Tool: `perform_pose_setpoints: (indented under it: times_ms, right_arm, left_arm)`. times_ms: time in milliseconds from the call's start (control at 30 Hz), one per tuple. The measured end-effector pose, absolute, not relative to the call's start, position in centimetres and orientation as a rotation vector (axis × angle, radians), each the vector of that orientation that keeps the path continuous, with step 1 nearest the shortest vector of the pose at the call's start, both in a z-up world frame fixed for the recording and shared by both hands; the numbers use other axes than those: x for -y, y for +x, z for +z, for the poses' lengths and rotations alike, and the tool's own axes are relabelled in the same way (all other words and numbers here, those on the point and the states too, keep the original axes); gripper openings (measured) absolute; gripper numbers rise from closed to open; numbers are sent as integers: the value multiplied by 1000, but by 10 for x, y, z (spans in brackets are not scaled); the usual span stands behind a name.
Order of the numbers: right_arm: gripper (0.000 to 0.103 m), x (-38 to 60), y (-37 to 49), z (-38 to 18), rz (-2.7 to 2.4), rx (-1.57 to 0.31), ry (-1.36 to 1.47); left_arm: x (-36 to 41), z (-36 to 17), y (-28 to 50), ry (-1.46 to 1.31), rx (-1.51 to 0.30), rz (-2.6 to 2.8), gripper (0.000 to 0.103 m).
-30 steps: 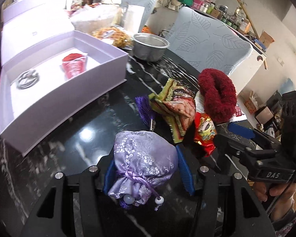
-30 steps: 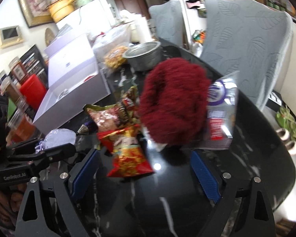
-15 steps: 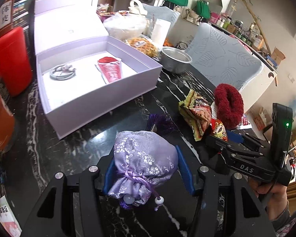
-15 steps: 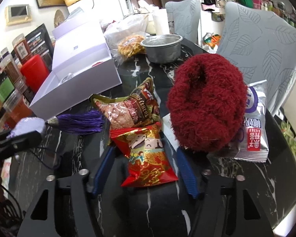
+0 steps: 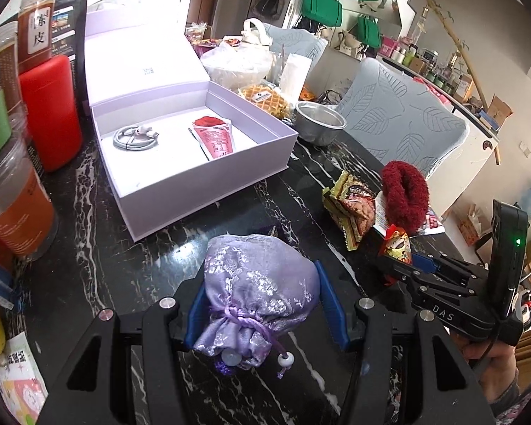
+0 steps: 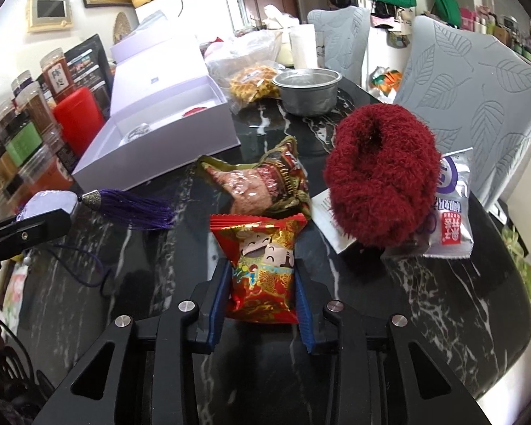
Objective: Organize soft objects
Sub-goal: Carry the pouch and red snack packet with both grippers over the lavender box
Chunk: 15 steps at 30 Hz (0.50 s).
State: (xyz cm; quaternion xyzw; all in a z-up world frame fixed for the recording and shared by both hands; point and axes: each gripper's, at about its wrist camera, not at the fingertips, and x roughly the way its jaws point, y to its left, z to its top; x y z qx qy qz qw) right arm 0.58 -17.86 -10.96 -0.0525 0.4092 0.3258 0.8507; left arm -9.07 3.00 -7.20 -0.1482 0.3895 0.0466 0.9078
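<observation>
My left gripper (image 5: 262, 301) is shut on a lilac drawstring pouch (image 5: 258, 294) and holds it above the black marble table (image 5: 124, 265); its purple tassel (image 6: 131, 207) hangs towards the table. My right gripper (image 6: 260, 283) is shut on a red snack packet (image 6: 262, 265), which also shows in the left wrist view (image 5: 396, 248). A dark red fuzzy scrunchie (image 6: 380, 173) lies just right of it on a silver packet (image 6: 451, 209). A green-edged snack bag (image 6: 262, 184) lies behind the red packet. The open lilac box (image 5: 191, 148) holds a cable (image 5: 134, 138) and a pink packet (image 5: 214, 138).
Jars (image 5: 7, 163) and a red canister (image 5: 49, 113) line the table's left side. A metal bowl (image 5: 318, 127), a waffle bag (image 5: 265, 99) and plastic bags stand behind the box. Grey chairs (image 5: 403, 131) stand at the far edge.
My right gripper has closed on the red snack packet. My left gripper has pulled back and up with the pouch, away from the snack pile.
</observation>
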Motion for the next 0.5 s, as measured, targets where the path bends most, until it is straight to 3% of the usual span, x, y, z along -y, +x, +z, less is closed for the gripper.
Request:
perform_pose_setpoints:
  times_ms: [500]
  right_arm:
    - [34,174,-42,-85,795,-789,-131]
  left_arm:
    - [-28,-51,-133,-304,-711,156,55]
